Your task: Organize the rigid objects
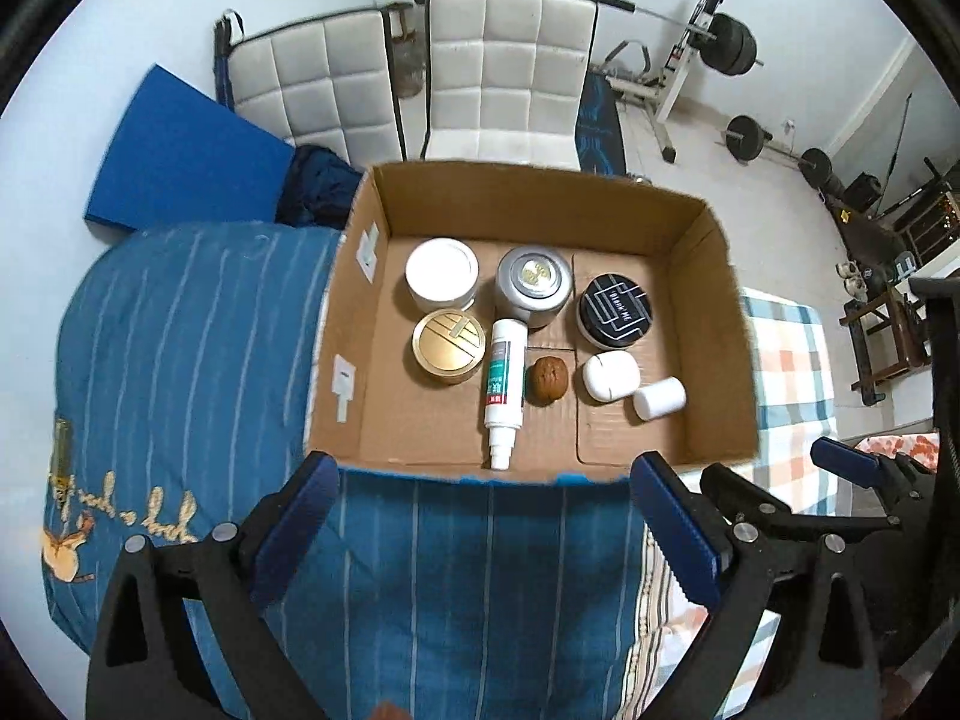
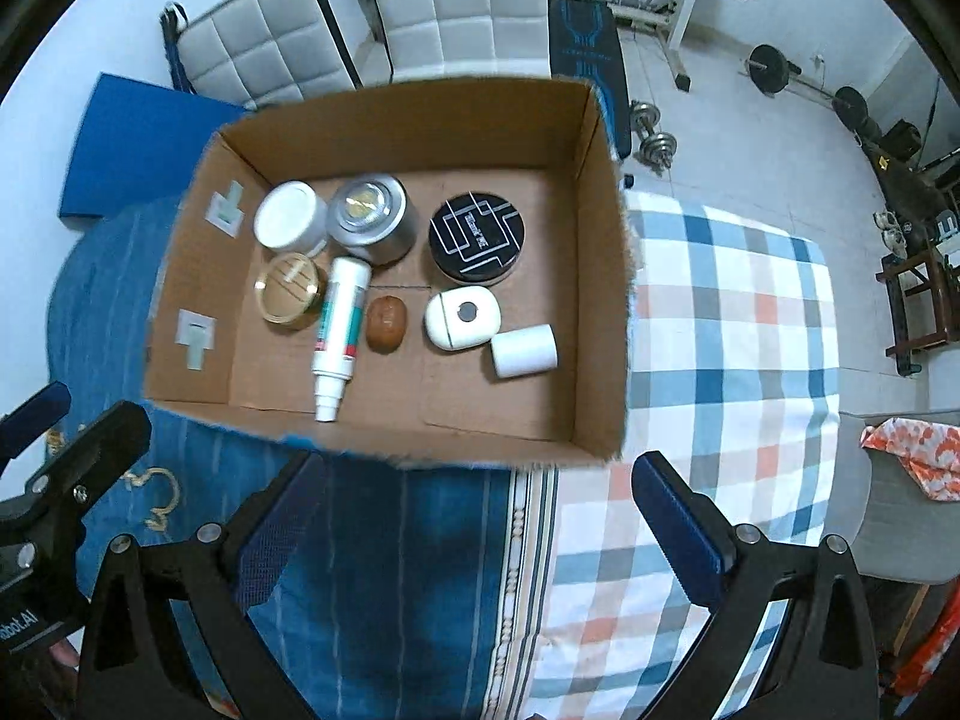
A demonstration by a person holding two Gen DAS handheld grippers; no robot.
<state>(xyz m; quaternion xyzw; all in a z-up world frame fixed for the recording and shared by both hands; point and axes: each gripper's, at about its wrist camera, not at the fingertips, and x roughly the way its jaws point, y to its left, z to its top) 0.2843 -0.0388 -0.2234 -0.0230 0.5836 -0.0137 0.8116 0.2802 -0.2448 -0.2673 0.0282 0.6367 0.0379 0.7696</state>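
An open cardboard box [image 1: 714, 324] [image 2: 600, 276] sits on the bed. Inside it are a white jar [image 1: 442, 273] [image 2: 289, 217], a silver tin [image 1: 533, 285] [image 2: 372, 216], a black round tin [image 1: 614, 309] [image 2: 477, 237], a gold tin [image 1: 448, 347] [image 2: 290, 291], a white spray bottle [image 1: 503, 387] [image 2: 339, 327] lying flat, a walnut [image 1: 546, 380] [image 2: 387, 323], a white case [image 1: 611, 375] [image 2: 462, 318] and a white cylinder [image 1: 660, 398] [image 2: 524, 351]. My left gripper [image 1: 486, 534] and right gripper [image 2: 480, 534] are open and empty, above the bed in front of the box.
A blue striped quilt [image 1: 180, 360] covers the left of the bed, a checked sheet [image 2: 732, 330] the right. Two white padded chairs [image 1: 510, 72] stand behind the box. Weights [image 2: 768, 66] and a bench lie on the floor at the right.
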